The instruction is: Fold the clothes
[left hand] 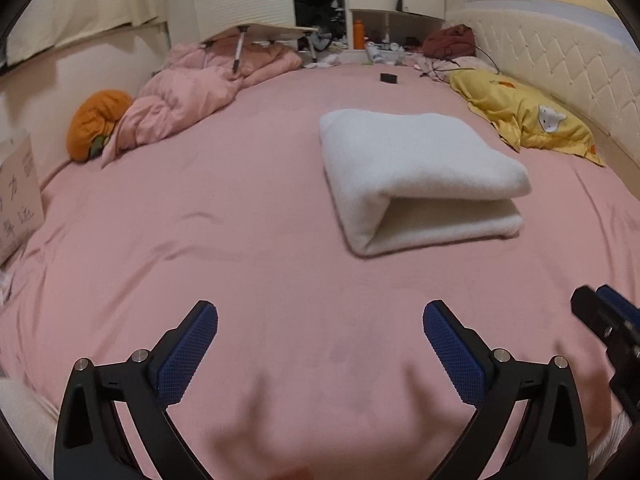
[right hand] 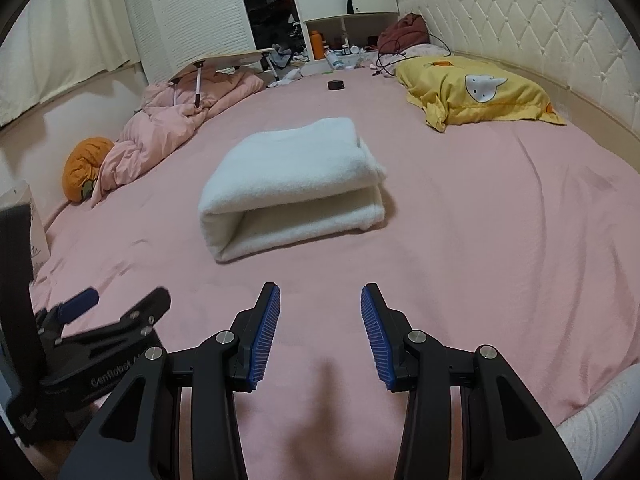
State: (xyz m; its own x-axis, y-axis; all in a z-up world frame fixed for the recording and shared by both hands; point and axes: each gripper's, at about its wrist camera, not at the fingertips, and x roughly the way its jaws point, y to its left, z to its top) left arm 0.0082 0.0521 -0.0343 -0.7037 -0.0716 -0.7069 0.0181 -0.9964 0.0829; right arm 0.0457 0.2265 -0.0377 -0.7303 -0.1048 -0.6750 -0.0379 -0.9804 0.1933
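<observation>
From the left wrist camera, your left gripper [left hand: 320,344] hangs over the pink bedsheet [left hand: 248,240] with its blue pads spread wide and nothing between them, while the white fleece garment [left hand: 416,168] lies well ahead and to the right, folded into a thick rectangular bundle in the middle of the bed. Its open end faces you, showing two plump layers joined by a rounded fold on the left; the top surface looks smooth and even. A yellow pillow [left hand: 532,120] sits beyond it near the quilted headboard [left hand: 560,60], and a crumpled pink duvet [left hand: 192,96] lies well off to the far left. From the right wrist camera, your right gripper [right hand: 320,336] also hovers empty, its pads parted, though less widely, and pointed towards the same bundle [right hand: 292,168], which rests apart from both tools. The left gripper [right hand: 108,312] shows at the lower left edge, blurred. Judging by the compact shape, the folding of this piece appears essentially complete; at most a final tidy of the slightly gaping near edge seems left. No other unfolded clothing shows within reach.
</observation>
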